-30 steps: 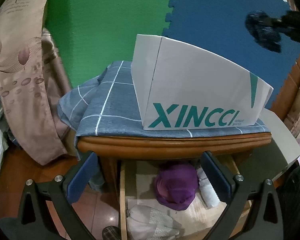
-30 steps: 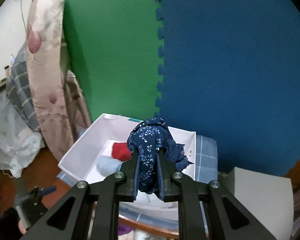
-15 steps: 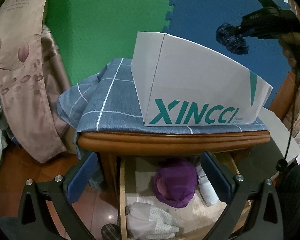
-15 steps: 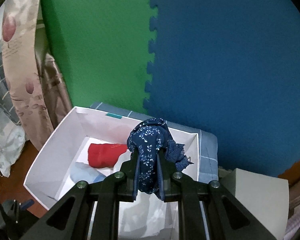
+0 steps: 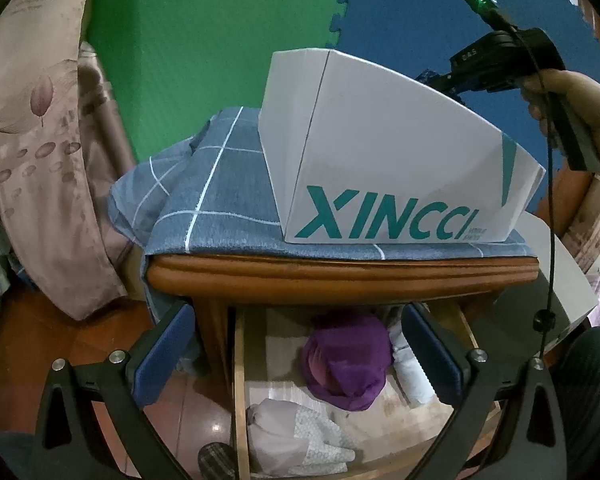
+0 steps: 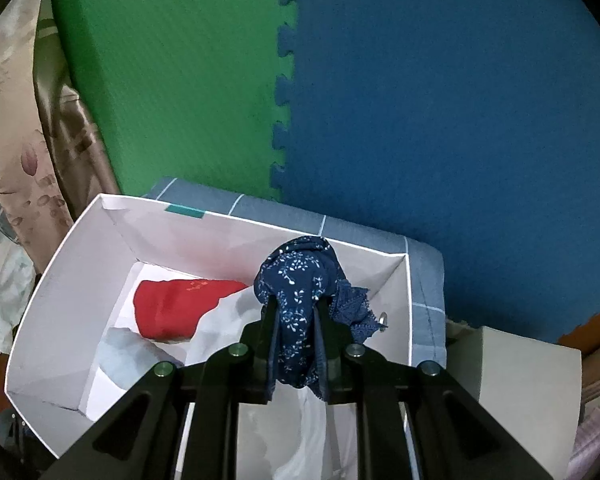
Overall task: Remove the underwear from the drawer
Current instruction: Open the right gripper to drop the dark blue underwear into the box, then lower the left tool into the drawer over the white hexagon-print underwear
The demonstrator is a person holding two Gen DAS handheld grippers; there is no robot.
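Green and blue foam mats are lining the wall behind a wooden bench (image 5: 340, 276) that is being covered by a grey checked cloth (image 5: 220, 200). On the cloth a white box (image 5: 380, 152) lettered XINCCI is standing with its top open, and beneath the bench top the drawer (image 5: 239, 380) is being kept pulled out.

A dark blue floral piece of underwear (image 6: 300, 280) is being gripped by the right tool (image 6: 296, 340), its fingers clenched on the fabric, and is being held above the open box near its right-hand wall. A red garment (image 6: 172, 308) and a pale blue one (image 6: 124, 356) are already lying inside on white paper. The left tool (image 5: 296, 348) is being held spread wide and empty in front of the drawer, where a purple garment (image 5: 348, 360) and a pale bundle (image 5: 284, 432) are still lying.

The step in hand appears to be the depositing of a removed piece into the box. The next move is likely calling for the right tool to be lowered into the box and released, so that the lace edge (image 6: 356, 308) is not left caught on a finger or draped over the box rim. After that, the purple garment is probably to be fetched.
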